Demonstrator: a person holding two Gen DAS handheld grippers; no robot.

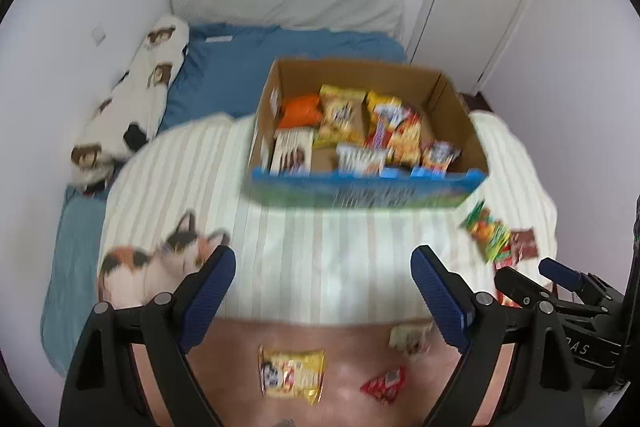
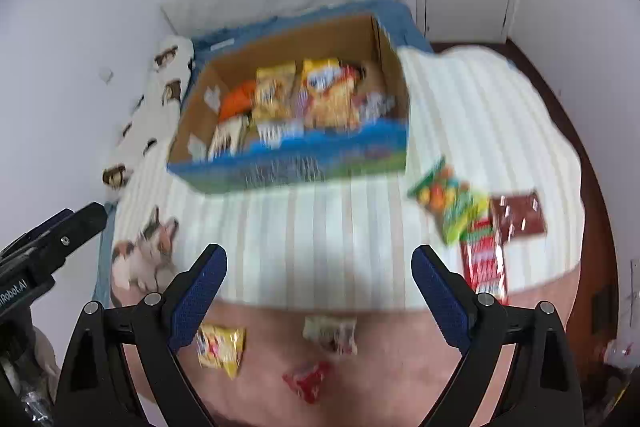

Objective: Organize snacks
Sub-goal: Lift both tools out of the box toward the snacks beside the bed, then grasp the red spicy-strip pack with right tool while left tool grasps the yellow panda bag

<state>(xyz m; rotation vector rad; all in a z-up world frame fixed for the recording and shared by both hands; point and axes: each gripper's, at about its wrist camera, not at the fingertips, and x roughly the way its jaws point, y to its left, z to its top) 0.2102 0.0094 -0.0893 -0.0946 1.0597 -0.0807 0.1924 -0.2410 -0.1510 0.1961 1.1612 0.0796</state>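
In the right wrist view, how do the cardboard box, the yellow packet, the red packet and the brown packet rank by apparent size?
Largest to smallest:
1. cardboard box
2. brown packet
3. yellow packet and red packet: they look about alike, and blur leaves the order unsure.

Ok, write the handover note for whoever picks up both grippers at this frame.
Left gripper: open, empty.
Right gripper: open, empty.
Open cardboard box with blue front sits on the striped blanket, already holding several snack packs.
Still loose: yellow packet, red packet, pale packet near the blanket's edge; green fruit-print pack, red pack and brown pack to the box's right.
Left: box those six.
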